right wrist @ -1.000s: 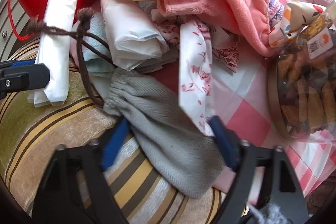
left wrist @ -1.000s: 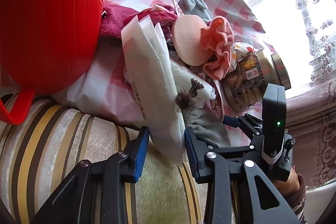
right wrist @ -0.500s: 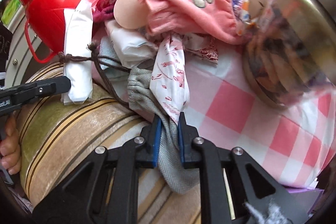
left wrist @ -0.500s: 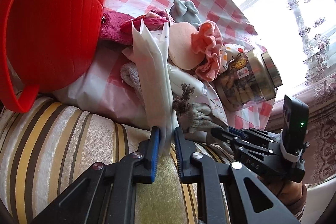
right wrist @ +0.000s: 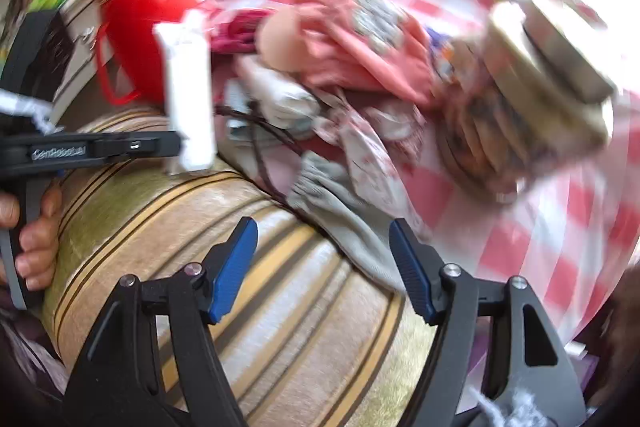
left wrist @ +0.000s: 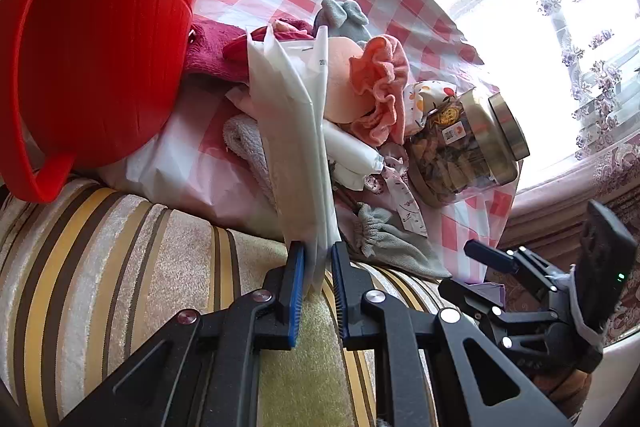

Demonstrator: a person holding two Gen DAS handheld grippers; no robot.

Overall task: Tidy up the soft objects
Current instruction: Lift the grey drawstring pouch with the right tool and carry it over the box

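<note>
Left gripper (left wrist: 318,263) clamps the folded white plastic bag (left wrist: 292,131) beside the red plastic bucket (left wrist: 92,39). Right gripper (right wrist: 324,259) has just sprung open, empty, above the grey drawstring pouch (right wrist: 344,203). The soft heap near the bucket looks largely unsorted.

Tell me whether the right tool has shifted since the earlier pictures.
Yes. The right tool has lifted back from the grey pouch: the pouch and the jar now sit farther off. Its jaws have just opened and hold nothing.
</note>
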